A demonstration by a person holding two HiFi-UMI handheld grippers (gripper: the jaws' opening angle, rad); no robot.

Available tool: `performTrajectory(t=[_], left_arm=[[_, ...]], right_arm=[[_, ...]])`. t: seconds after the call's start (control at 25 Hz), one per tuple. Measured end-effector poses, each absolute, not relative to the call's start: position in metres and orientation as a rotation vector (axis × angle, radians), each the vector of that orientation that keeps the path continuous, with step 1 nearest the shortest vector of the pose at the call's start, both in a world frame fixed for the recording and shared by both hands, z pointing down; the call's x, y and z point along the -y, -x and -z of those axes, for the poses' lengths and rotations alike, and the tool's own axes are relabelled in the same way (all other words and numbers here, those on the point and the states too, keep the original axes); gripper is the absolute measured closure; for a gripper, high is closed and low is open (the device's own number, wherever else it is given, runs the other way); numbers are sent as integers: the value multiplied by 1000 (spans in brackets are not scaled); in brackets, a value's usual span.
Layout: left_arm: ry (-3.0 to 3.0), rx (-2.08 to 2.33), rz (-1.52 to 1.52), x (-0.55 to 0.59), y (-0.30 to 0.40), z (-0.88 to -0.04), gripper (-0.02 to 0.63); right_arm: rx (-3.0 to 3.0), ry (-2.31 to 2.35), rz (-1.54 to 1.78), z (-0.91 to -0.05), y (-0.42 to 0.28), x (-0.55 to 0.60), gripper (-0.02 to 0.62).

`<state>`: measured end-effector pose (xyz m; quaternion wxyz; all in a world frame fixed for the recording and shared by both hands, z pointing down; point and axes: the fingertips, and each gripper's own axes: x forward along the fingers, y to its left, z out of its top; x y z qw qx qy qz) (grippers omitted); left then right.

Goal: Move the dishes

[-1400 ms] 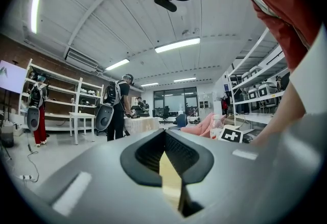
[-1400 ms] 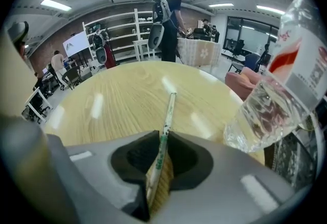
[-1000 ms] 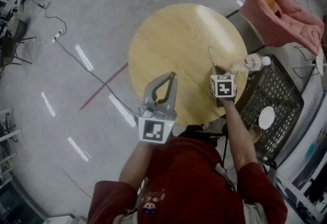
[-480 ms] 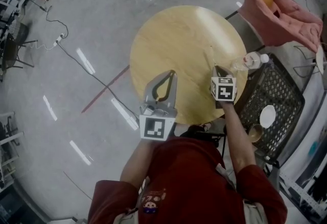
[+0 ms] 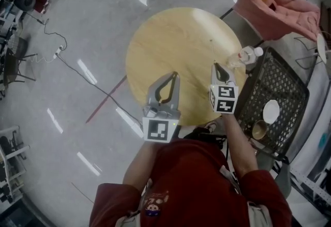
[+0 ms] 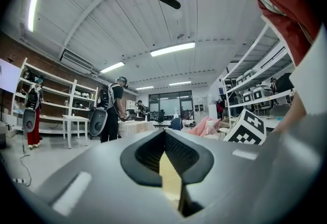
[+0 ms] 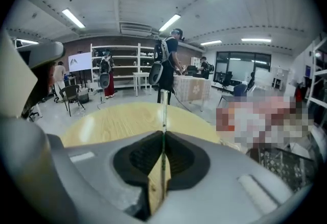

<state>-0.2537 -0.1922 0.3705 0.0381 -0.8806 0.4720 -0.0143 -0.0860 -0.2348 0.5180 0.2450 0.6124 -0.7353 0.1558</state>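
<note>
Clear bottle [image 5: 247,56] at round table's [image 5: 170,45] 3 o'clock edge; pink cloth [image 5: 282,11] at 2; floor cable [image 5: 67,50] at 9; red floor line [image 5: 106,99] at 8

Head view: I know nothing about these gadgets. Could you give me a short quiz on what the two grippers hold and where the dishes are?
1. True or false: the left gripper holds a plate.
2. What is clamped in the right gripper? A a thin stick; B a spoon; C a cup.
3. Fill in: the white plate lies in the black mesh ____ beside the round table.
Key: 1 false, its jaws are shut on nothing. 2 A, the thin stick. 3 basket.
</note>
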Motion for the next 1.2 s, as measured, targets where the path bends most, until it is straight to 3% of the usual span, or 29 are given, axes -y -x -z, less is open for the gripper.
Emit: performTrajectory(t=[0.52, 1.2], left_arm=[[2785, -1385, -54, 188, 202, -356, 600], [2938, -1044, -59, 157, 85, -346, 600]], right_arm=[[2117, -1951, -157, -427, 64, 193, 575], [1896, -2179, -157, -406, -34, 121, 575]])
